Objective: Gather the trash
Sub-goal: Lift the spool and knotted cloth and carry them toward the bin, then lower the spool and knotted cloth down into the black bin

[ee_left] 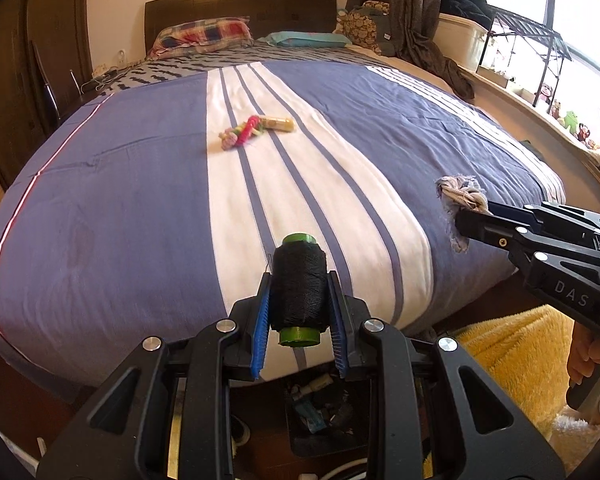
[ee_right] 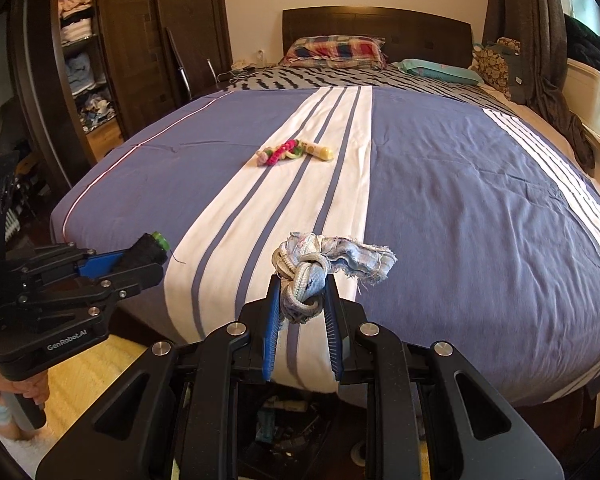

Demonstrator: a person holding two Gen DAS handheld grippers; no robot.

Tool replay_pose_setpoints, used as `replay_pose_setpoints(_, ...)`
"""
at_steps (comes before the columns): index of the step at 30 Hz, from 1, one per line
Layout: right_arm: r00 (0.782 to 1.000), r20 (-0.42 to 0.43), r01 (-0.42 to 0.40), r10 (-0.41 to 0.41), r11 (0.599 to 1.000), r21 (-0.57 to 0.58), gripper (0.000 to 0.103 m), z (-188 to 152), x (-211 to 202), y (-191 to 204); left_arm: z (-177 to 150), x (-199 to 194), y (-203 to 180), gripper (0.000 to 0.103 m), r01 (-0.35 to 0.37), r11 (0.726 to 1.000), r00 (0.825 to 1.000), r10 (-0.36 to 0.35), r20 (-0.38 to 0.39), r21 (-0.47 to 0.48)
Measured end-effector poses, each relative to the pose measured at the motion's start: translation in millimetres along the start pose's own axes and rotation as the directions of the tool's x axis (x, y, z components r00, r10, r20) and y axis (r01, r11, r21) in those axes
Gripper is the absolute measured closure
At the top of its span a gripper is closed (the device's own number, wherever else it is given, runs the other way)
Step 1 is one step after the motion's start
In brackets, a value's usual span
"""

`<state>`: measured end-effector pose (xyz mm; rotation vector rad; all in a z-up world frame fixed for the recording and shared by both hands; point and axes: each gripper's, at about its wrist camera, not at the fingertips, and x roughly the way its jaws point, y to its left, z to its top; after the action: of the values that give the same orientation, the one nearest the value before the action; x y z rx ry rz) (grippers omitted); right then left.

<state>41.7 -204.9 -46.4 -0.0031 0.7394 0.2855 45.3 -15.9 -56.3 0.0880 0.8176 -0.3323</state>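
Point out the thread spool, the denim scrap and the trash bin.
thread spool [ee_left: 298, 288], left wrist view, black wound middle.
denim scrap [ee_right: 304, 276], right wrist view, knotted centre.
trash bin [ee_left: 320, 408], left wrist view, its contents' edge.

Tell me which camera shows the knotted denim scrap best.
The right wrist view: the denim scrap sits centred and close, clamped in the right gripper. The left wrist view shows it smaller, side-on, near the right edge.

Black thread spool [ee_left: 298, 285], frayed denim scrap [ee_right: 320, 268], both gripped

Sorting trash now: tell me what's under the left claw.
Below the left claw, which grips a black thread spool, sits a dark bin holding mixed scraps. The claw's frame covers most of it, so its contents stay unclear.
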Motion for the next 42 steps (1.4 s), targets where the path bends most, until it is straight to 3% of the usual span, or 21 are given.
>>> replay_pose_setpoints(9,0.999,-0.031,-0.02,0.02,1.0,0.007,0.081,-39.5,-6.4,6.4,-39.9,3.9,-7.0,0.078,0.021,1.0,0.999,-0.023,-0.045,-0.023)
replay_pose_setpoints(20,0.987,-0.144,-0.059,0.067,0.996,0.064,0.081,-96.2,9.1,6.4,-83.8,28.1,-18.1,0.078,0.069,0.997,0.989,-0.073,-0.129,-0.038)
replay_pose_setpoints(32,0.951,-0.3,-0.045,0.082,0.991,0.127,0.081,-139.7,56.2,1.8,-123.5,75.4,-21.6,0.078,0.082,0.994,0.961,-0.096,-0.26,-0.065)
replay_pose_setpoints(42,0.92,-0.383,-0.033,0.089,0.988,0.151,0.081,-164.8,83.1,-0.9,-151.3,113.0,-19.2,0.078,0.088,0.993,0.923,-0.109,-0.37,-0.075)
